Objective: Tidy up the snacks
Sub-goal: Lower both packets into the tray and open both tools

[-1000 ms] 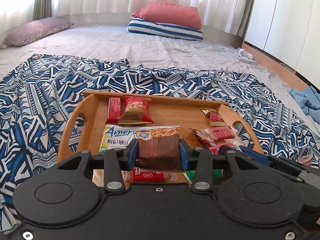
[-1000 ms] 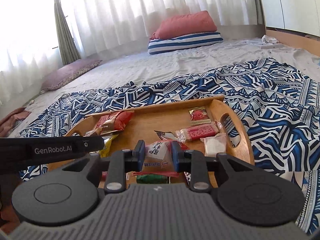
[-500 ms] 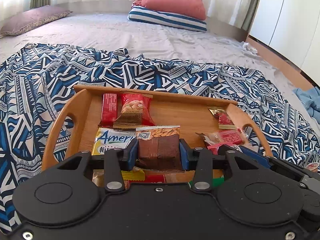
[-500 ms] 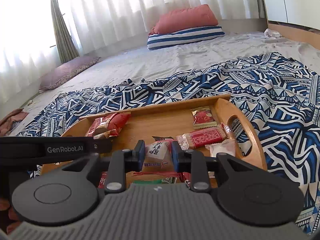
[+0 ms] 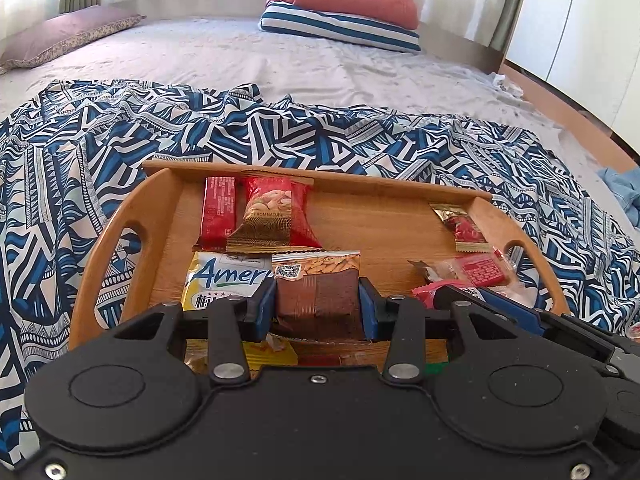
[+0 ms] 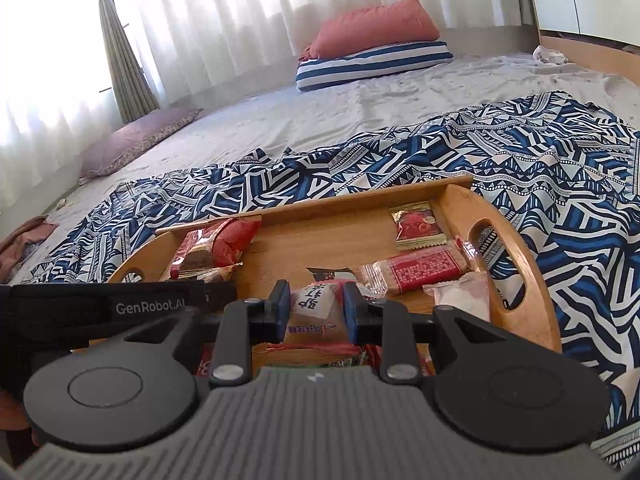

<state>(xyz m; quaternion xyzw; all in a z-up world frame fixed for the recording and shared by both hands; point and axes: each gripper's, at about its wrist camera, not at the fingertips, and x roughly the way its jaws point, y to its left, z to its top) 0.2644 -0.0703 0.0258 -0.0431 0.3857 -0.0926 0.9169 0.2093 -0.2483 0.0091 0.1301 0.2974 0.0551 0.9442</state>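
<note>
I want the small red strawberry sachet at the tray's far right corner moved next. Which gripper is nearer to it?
Right. The right gripper, shut on a white snack packet, sits just short of the red strawberry sachet. The left gripper, holding a brown almond packet, is toward the wooden tray's left.

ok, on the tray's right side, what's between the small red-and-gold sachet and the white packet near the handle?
In the right wrist view, one snack: a clear-wrapped bar with a red label, lying crosswise between the red-and-gold sachet and the white packet on the wooden tray.
</note>
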